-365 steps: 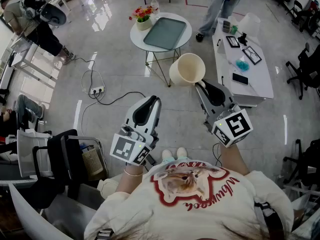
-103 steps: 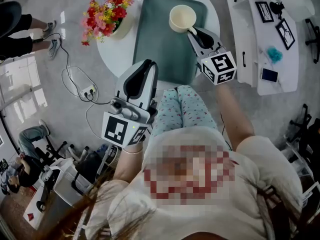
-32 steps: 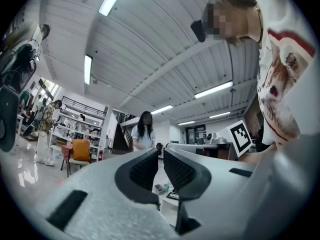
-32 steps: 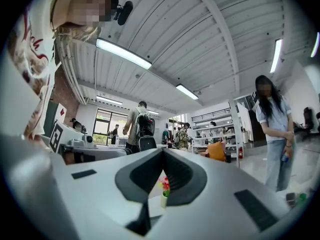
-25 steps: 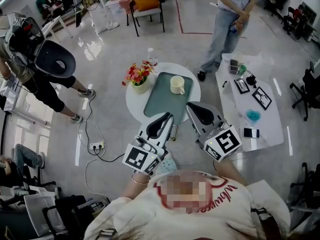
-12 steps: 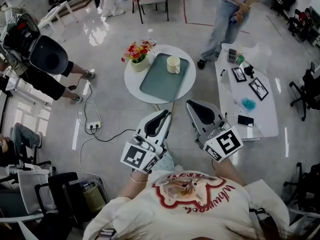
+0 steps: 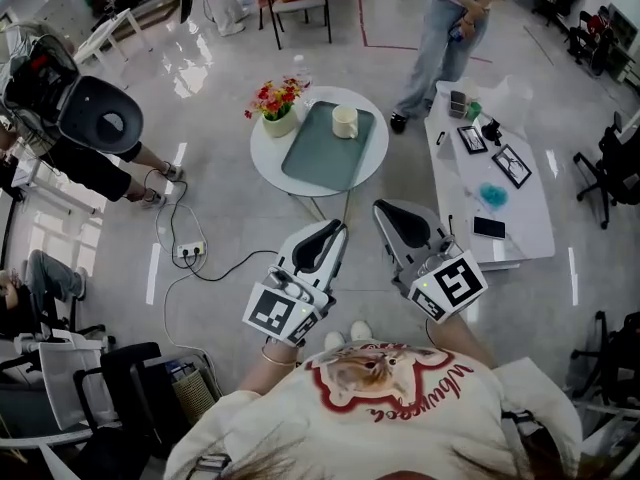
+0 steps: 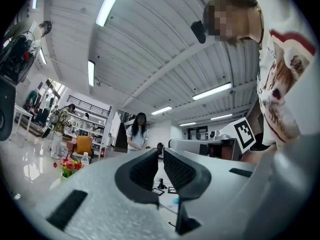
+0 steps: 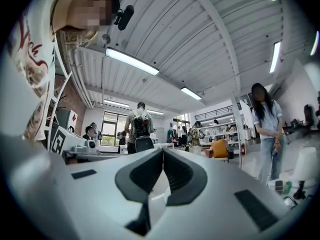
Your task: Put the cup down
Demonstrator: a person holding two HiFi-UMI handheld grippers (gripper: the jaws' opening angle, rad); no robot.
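The cup (image 7: 345, 121) stands upright at the far right corner of the tray (image 7: 318, 163), which lies on the round counter (image 7: 266, 155). Both grippers are well apart from the counter, on its near side. The left gripper (image 7: 336, 229) has its fingers a thin slit apart and empty, and the right gripper (image 7: 384, 209) has its fingers closed together on nothing.

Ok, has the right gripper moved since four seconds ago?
Yes. It was at the cup over the tray; now the right gripper is off the round table, back near the person.
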